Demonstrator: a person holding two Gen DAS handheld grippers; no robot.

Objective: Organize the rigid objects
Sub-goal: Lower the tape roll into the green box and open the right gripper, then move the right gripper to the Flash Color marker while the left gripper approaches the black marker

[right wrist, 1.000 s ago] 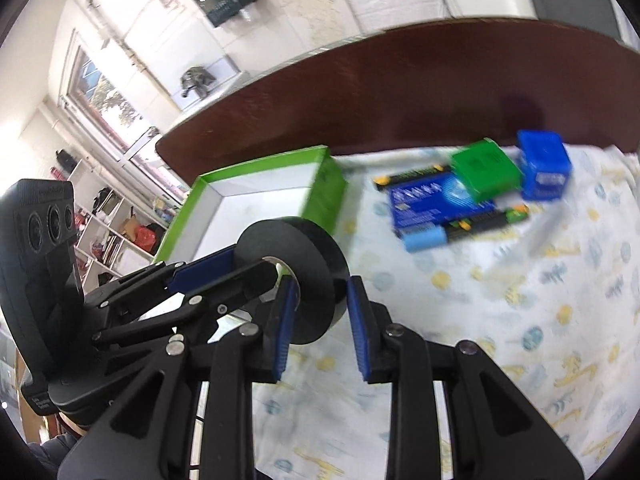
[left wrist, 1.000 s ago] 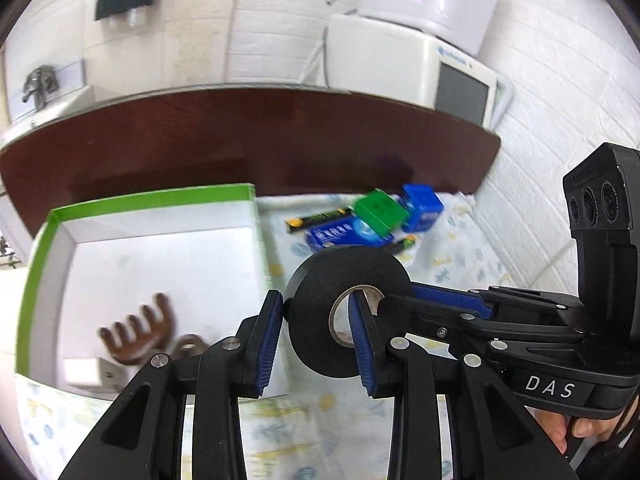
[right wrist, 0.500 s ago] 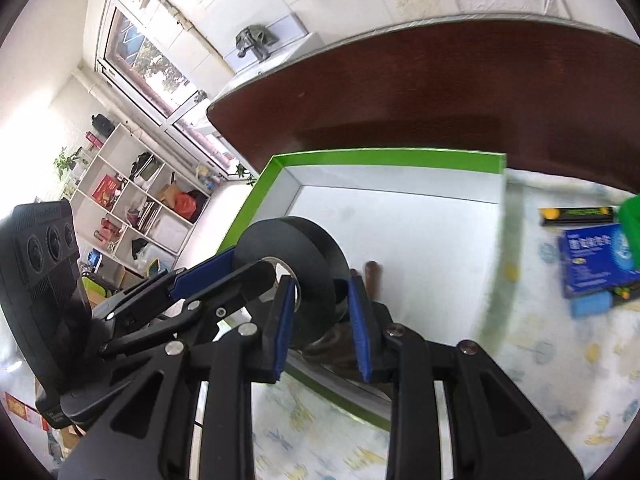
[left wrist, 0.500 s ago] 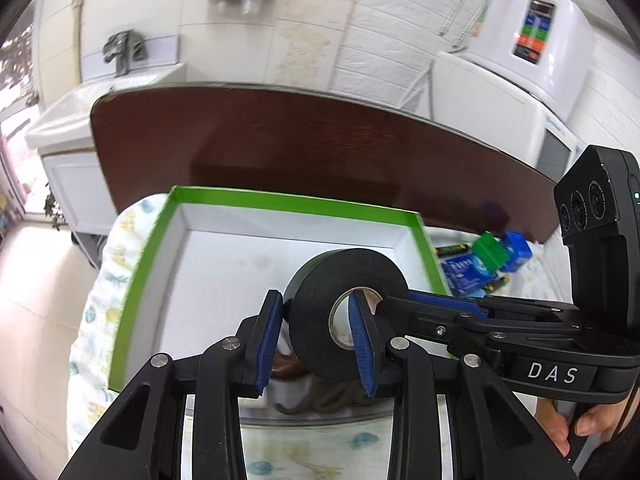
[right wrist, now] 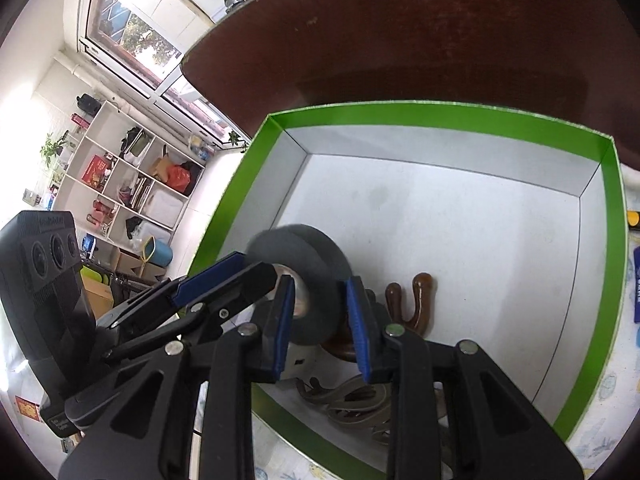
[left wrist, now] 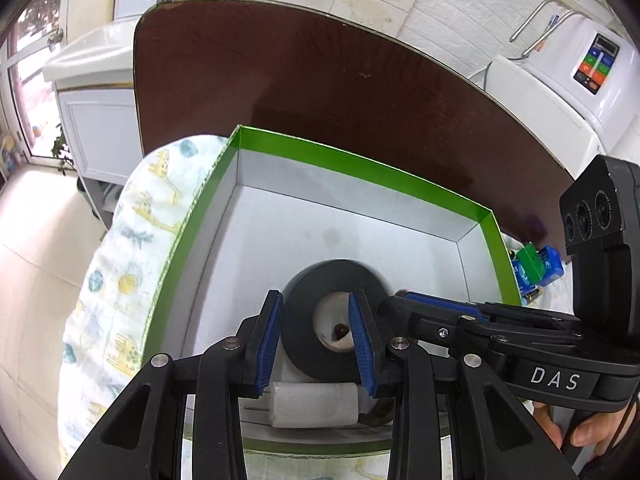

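Observation:
A black tape roll (left wrist: pixel 336 276) hangs low inside the green-rimmed white box (left wrist: pixel 360 168), near its front wall. My left gripper (left wrist: pixel 316 340) is shut on the roll's wall, one pad in the hole and one outside. A finger (left wrist: pixel 436 304) of my right gripper reaches the roll from the right. In the right wrist view my right gripper (right wrist: pixel 320 320) is shut on the same roll (right wrist: pixel 316 276), and a left finger (right wrist: pixel 212 276) comes in from the left. Below the roll lie a brown wooden piece (right wrist: pixel 416 304), a white block (left wrist: pixel 312 404) and a grey clip (right wrist: pixel 352 400).
The box (right wrist: pixel 440 114) sits on a patterned cloth (left wrist: pixel 132 240) over a dark brown table (left wrist: pixel 320 80). Blue and green small boxes (left wrist: pixel 532 264) lie past the box's right wall. A white appliance (left wrist: pixel 580 80) stands at the back right. The box floor behind the roll is bare.
Both grippers have carried the tape roll to the left, from above the cloth to over the box, and have come down into it. Both grips look unchanged.

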